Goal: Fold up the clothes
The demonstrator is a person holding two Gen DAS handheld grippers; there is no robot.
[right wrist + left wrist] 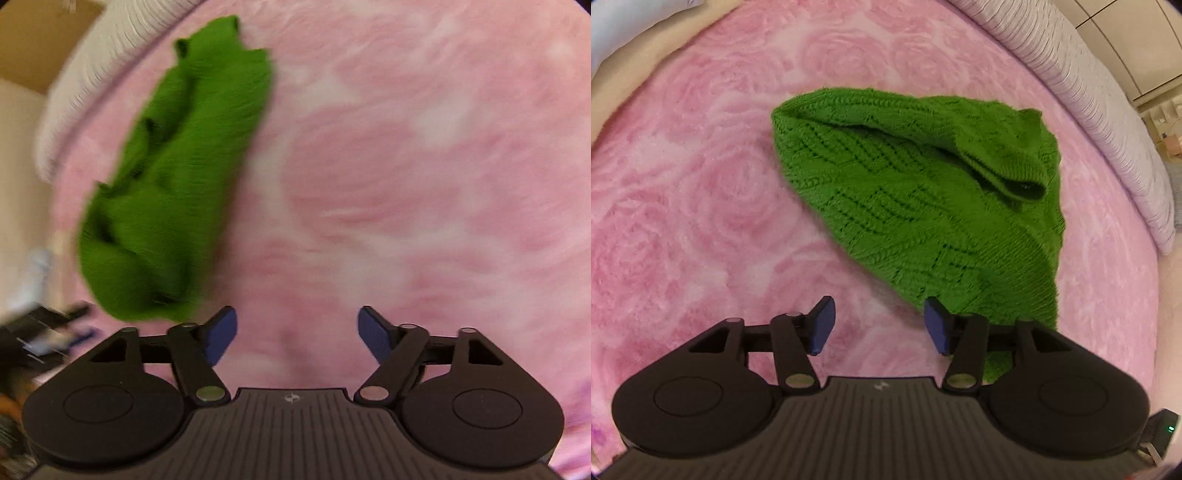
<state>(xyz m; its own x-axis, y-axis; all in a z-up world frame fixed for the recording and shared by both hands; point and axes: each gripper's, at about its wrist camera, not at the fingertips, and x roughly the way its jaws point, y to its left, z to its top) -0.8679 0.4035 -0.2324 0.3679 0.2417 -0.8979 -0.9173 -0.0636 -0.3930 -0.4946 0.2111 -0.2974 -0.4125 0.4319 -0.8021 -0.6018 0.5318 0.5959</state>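
Note:
A green knitted sweater lies folded into a compact bundle on the pink rose-patterned blanket, with a sleeve cuff lying on top. My left gripper is open just short of the sweater's near edge, nothing between its blue pads. In the blurred right wrist view the same sweater lies to the upper left on the blanket. My right gripper is open and empty over bare blanket, to the right of the sweater.
A striped white-lilac pillow runs along the blanket's far right edge and shows again in the right wrist view. Cream bedding borders the upper left. Blurred clutter lies off the bed at the lower left.

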